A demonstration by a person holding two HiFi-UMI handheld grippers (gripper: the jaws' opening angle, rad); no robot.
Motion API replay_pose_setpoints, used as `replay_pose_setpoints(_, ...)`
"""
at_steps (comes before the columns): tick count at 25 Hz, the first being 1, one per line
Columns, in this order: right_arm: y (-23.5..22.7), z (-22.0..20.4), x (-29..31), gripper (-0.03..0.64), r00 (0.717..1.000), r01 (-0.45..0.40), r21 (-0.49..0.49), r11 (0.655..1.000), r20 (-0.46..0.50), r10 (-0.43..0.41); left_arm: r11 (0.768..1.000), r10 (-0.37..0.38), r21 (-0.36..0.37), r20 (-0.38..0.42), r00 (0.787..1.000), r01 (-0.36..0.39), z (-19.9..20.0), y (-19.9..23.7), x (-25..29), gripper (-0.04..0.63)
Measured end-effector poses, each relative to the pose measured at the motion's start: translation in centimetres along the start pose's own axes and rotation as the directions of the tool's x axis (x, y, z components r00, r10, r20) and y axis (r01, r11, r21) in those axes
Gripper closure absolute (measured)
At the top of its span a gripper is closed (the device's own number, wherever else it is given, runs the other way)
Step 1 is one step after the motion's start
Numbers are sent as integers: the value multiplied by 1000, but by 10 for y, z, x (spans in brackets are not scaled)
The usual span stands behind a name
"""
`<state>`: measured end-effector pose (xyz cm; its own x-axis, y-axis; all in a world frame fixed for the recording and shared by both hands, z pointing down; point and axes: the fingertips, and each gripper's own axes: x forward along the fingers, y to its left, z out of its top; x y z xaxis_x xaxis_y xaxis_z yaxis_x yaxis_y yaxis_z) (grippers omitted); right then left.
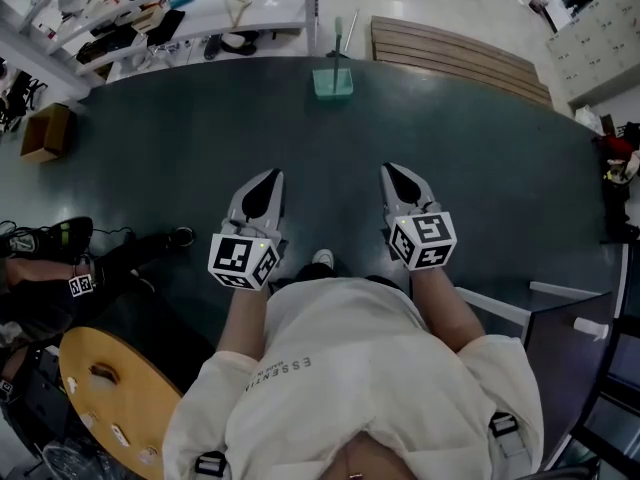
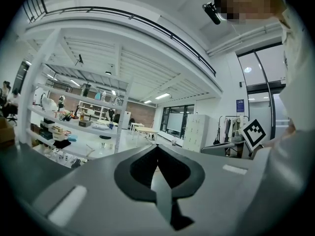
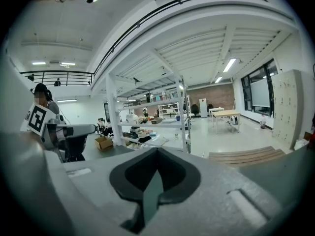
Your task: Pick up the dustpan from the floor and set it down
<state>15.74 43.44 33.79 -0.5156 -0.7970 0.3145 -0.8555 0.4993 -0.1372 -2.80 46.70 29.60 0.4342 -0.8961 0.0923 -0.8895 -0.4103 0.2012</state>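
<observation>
In the head view a teal dustpan (image 1: 332, 82) with a thin upright handle stands on the dark green floor (image 1: 470, 148), far ahead at the mat's back edge. My left gripper (image 1: 271, 176) and right gripper (image 1: 390, 169) are held side by side in front of the person's body, both pointing toward the dustpan and well short of it. Each gripper's jaws meet at a point with nothing between them. The gripper views show the closed jaws and the room beyond, with the left gripper (image 2: 157, 146) and the right gripper (image 3: 157, 149) in them; the dustpan is not seen there.
White shelving (image 1: 190, 13) full of items stands at the back left, a cardboard box (image 1: 46, 132) on the floor near it. Wooden steps (image 1: 455, 56) lie behind the dustpan to the right. A round wooden board (image 1: 115, 393) and cables sit at the lower left, a metal frame (image 1: 560, 313) at the right.
</observation>
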Motion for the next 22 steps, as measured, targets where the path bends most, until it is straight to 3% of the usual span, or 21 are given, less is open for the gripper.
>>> replay_pose_setpoints(8, -8, -6, -16, 624, 1000, 8, 7, 1000, 0, -8, 1000, -13, 5, 3, 1000, 13, -3, -17, -1, 578)
replay_pose_setpoints(22, 1, 6, -7, 624, 1000, -12, 7, 1000, 20, 12, 1000, -12, 11, -2, 1000, 12, -2, -7, 4, 578)
